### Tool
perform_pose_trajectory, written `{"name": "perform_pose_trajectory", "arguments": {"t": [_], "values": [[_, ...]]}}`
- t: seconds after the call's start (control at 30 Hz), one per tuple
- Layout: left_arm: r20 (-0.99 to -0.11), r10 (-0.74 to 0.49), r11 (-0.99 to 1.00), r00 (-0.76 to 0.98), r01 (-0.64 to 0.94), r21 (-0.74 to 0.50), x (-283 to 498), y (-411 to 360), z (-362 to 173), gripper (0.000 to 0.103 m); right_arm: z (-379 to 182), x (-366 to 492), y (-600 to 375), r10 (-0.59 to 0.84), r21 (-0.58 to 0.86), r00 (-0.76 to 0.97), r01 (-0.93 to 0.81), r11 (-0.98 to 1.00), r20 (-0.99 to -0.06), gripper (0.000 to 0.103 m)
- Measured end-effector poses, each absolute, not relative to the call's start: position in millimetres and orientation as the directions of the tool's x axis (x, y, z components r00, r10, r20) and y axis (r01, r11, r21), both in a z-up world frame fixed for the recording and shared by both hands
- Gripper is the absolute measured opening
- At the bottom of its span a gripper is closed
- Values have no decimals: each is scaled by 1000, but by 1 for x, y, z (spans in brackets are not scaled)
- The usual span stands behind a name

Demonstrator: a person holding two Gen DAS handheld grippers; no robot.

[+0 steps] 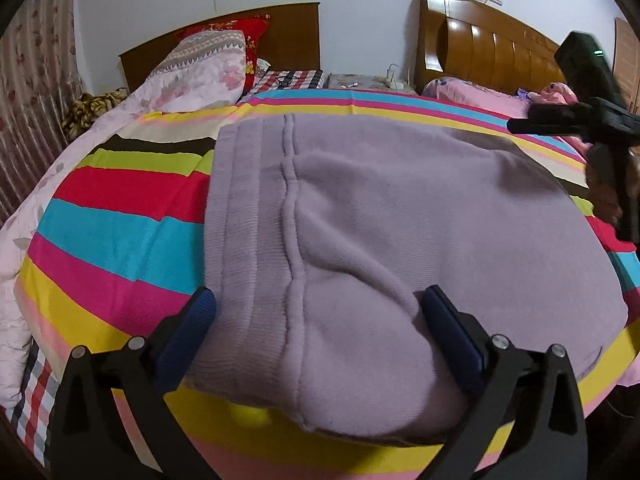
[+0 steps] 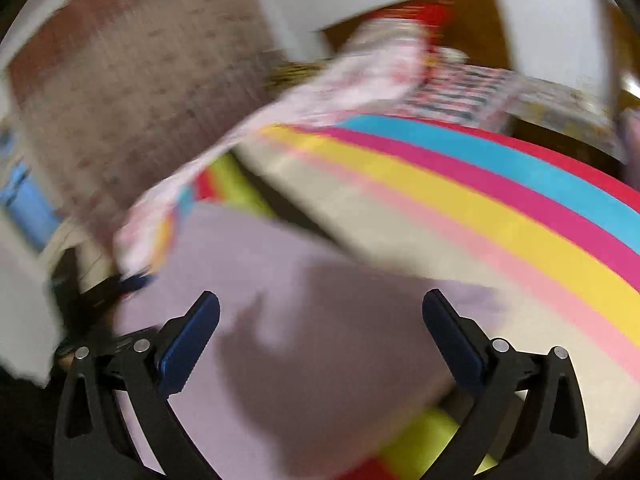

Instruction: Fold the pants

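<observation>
Tech A: Lying flat on the striped bedsheet (image 1: 120, 216), the lilac pants (image 1: 400, 220) are folded into a broad block; ribbed waistband (image 1: 236, 216) faces left in the left wrist view.

Tech B: Left gripper (image 1: 316, 320) status?

Tech A: Fingers spread wide, straddling the near edge of the pants. Left pad (image 1: 188, 336) sits just beside the waistband, on the sheet side; right pad (image 1: 448, 332) presses into the fabric. No pinch on the cloth.

Tech B: Right gripper (image 2: 320, 328)?

Tech A: Also spread wide, holding nothing, above the pants (image 2: 304, 320). Right wrist view is blurred, so contact w/ the fabric can't be told. Its body shows at far right in the left wrist view (image 1: 592, 120), above the sheet.

Tech B: Background?

Tech A: Wooden headboard (image 1: 488, 48), floral quilt (image 1: 192, 76), red pillow (image 1: 248, 40).
</observation>
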State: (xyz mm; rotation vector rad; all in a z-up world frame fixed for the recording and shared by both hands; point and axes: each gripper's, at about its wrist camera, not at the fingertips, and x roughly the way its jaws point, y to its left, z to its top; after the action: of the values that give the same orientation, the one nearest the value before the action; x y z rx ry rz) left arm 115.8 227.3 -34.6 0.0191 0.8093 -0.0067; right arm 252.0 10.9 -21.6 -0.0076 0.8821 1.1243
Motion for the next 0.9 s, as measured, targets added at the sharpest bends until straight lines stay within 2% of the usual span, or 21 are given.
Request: {"name": "perform_pose_trajectory", "arguments": {"t": [0.07,0.13,0.17,0.27,0.37,0.47,0.5,0.57,0.6,0.67,0.73,0.83,0.9], "values": [[-724,-1,1000,690,16,15,115,228,-35,102,-29,228,38,773,415,-7,-847,334,-635,99],[-726,-3,1000,688,20,14,114,228,-36,102,-37,227,51,728,327,32,-879,347,-685,98],[-727,-5,1000,687,22,14,115,229,-36,102,-38,236,52,722,327,46,-870,368,-691,98],[-730,-7,1000,683,22,11,115,229,-35,102,-34,290,41,702,435,160,-683,586,-694,99],[-730,-5,1000,683,18,10,116,228,-35,102,-10,271,66,807,496,40,-770,401,-590,99],[-732,-5,1000,682,18,10,117,229,-34,102,-6,246,114,806,543,-165,-811,217,-568,99],[-733,-5,1000,680,19,11,117,229,-34,102,-13,245,128,774,555,-219,-808,198,-594,99],[-736,-5,1000,677,19,10,118,230,-34,102,-31,256,142,689,476,-146,-820,317,-710,99],[-737,-6,1000,676,20,10,118,230,-34,102,-39,268,141,668,456,-95,-799,391,-739,98],[-737,-7,1000,675,19,9,119,231,-34,102,-35,283,128,727,504,-36,-744,439,-686,98],[-735,-4,1000,678,15,8,117,231,-34,102,-15,281,104,730,437,156,-712,550,-666,98],[-732,-5,1000,681,17,8,117,231,-34,102,0,257,89,783,480,125,-728,490,-609,98],[-728,-6,1000,685,18,8,116,231,-35,102,-2,230,85,797,508,28,-757,411,-603,99]]}}
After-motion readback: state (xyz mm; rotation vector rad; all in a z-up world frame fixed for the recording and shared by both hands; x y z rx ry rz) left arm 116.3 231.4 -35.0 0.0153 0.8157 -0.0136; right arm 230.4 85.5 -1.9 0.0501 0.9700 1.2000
